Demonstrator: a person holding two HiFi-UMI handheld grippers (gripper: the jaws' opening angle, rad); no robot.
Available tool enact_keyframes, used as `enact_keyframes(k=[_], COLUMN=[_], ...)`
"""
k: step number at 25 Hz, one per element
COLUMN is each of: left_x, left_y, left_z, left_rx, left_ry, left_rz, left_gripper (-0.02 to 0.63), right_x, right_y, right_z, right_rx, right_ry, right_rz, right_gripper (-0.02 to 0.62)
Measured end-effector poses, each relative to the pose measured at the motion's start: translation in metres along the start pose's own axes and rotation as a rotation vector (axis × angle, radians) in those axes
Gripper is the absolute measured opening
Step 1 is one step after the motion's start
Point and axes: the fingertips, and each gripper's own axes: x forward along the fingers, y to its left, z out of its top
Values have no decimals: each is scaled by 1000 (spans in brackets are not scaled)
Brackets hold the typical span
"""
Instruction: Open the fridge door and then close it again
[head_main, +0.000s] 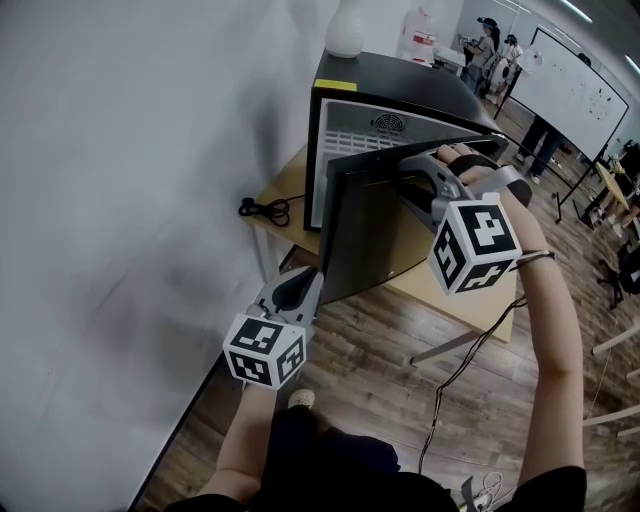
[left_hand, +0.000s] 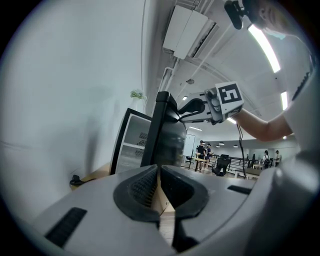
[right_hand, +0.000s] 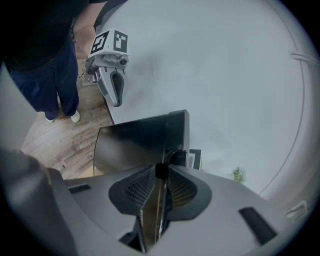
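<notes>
A small black fridge (head_main: 400, 85) stands on a wooden table (head_main: 465, 295) against the wall. Its dark door (head_main: 370, 235) hangs partly open, swung out toward me, showing the white inside (head_main: 375, 135). My right gripper (head_main: 403, 182) is shut on the door's top edge; in the right gripper view the edge (right_hand: 172, 131) runs between the pads of the right gripper (right_hand: 161, 172). My left gripper (head_main: 300, 283) hovers low by the door's outer corner, shut and holding nothing. In the left gripper view the left gripper (left_hand: 159, 172) points at the door (left_hand: 167, 142), apart from it.
The grey wall (head_main: 120, 200) runs close along the left. A white vase (head_main: 345, 28) sits on top of the fridge. A black cable (head_main: 265, 208) lies on the table beside it. People and a whiteboard (head_main: 575, 85) are far back on the right, over wooden floor (head_main: 370, 400).
</notes>
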Motion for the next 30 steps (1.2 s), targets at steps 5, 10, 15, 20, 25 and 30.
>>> enact_keyframes(k=[5, 10, 15, 20, 25, 30], left_x=[6, 17, 28, 36, 44, 48], left_y=[17, 33, 48, 62, 76, 87], left_z=[9, 14, 19, 23, 24, 26], left_rx=[-6, -6, -7, -7, -7, -5], left_ry=[-8, -16, -14, -16, -16, -15], left_rz=[-3, -16, -36, -52, -66, -71], left_gripper=[6, 6, 6, 6, 6, 6], right_x=[16, 33, 48, 64, 84, 98], right_y=[-12, -21, -31, -41, -49, -58], right_z=[0, -1, -3, -5, -10, -16], right_rx=[32, 65, 85, 106, 117, 143], right_ry=[6, 6, 23, 50, 92, 130], right_rz=[9, 24, 40, 46, 44, 35], right_gripper=[58, 58, 60, 60, 60, 64])
